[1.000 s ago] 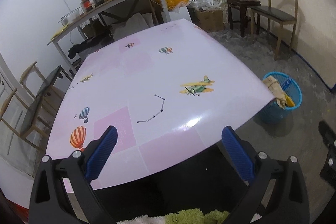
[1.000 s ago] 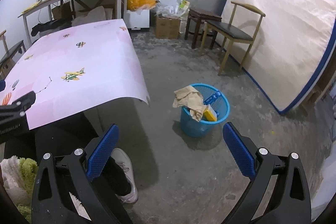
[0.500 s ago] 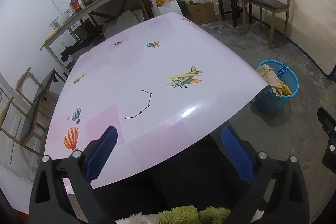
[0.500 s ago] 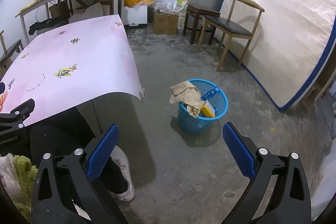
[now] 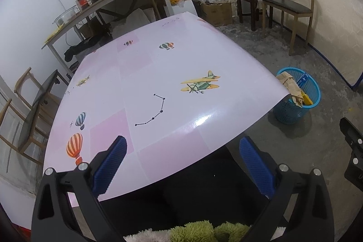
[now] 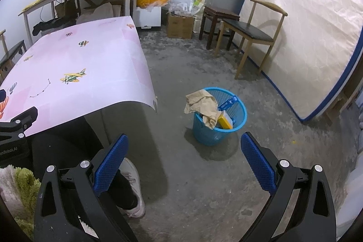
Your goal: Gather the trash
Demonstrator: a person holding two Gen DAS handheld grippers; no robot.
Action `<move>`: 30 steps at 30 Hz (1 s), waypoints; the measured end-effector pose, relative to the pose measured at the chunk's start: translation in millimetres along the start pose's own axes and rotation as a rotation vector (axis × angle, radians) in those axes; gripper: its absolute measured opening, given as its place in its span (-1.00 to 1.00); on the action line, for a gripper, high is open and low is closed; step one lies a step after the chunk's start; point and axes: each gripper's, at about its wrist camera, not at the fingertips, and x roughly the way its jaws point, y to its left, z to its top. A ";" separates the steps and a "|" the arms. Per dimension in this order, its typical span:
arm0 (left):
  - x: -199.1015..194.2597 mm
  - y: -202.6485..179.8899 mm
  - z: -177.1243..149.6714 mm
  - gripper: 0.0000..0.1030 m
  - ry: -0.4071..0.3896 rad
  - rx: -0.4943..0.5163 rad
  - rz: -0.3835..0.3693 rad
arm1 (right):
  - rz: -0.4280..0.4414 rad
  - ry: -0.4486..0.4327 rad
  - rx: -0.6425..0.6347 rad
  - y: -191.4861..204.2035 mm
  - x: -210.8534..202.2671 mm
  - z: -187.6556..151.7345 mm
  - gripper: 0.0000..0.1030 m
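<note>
mostly floor-level business now. right gripper (image 6: 181, 157) hangs with jaws spread wide, nothing between them, looking down at the concrete floor. blue bin (image 6: 219, 116) sits on the floor just ahead of it and slightly right of centre, near the table's right near corner but apart from it. brown crumpled paper (image 6: 202, 106) is draped over the bin's left rim, half in, half hanging out toward the table; a yellow box (image 6: 224, 120) and a blue strip lie inside. left gripper (image 5: 181, 163) also stands spread and empty, over the near edge of the pink table (image 5: 147, 74), whose top shows no trash. from the left view the bin (image 5: 297, 94) lies far off to the right. judgement: right hand is clearly nearer; any tuck-in of the paper falls to it, reaching forward and down.
</note>
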 end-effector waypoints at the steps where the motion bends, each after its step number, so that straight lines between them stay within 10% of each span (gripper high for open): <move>1: -0.2 0.2 0.0 0.89 0.000 -0.001 -0.001 | 0.000 0.001 -0.001 0.2 1.2 0.9 0.85; 30: 2.0 -1.2 -1.3 0.89 0.013 -0.005 -0.013 | -0.002 -0.007 -0.007 -2.5 -1.1 6.1 0.85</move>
